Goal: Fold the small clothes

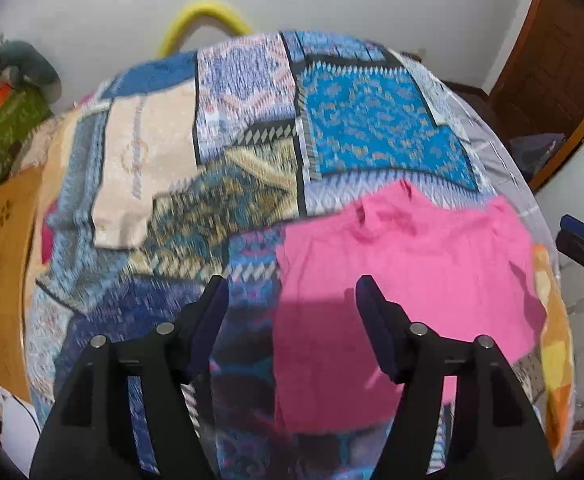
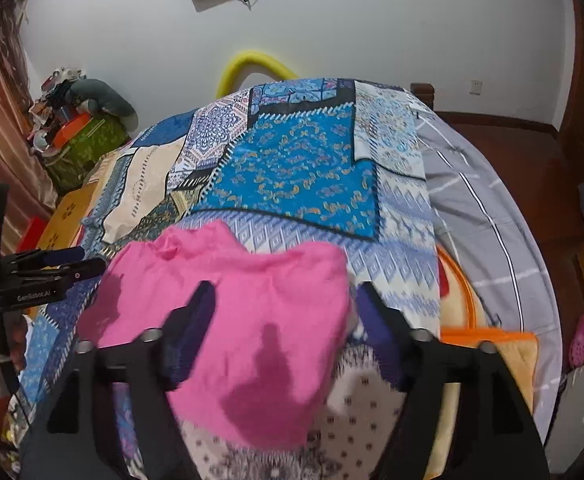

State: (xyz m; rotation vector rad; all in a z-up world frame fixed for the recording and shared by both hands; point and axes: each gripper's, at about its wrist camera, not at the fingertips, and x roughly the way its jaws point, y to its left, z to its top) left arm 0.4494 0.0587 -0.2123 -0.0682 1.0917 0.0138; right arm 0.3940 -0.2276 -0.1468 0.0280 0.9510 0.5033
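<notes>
Both your claws are spread wide with nothing pinched: left claw (image 1: 292,300), right claw (image 2: 281,304). The pink garment (image 2: 251,320) lies rumpled on the patchwork bedspread (image 2: 292,168); its near edge is hidden behind your right claw.

A bed (image 2: 488,216) carries a patchwork blue coverlet (image 2: 292,168); on it lies a pink garment (image 2: 231,312), seemingly rumpled, and a grey striped sheet shows beside the coverlet.
</notes>
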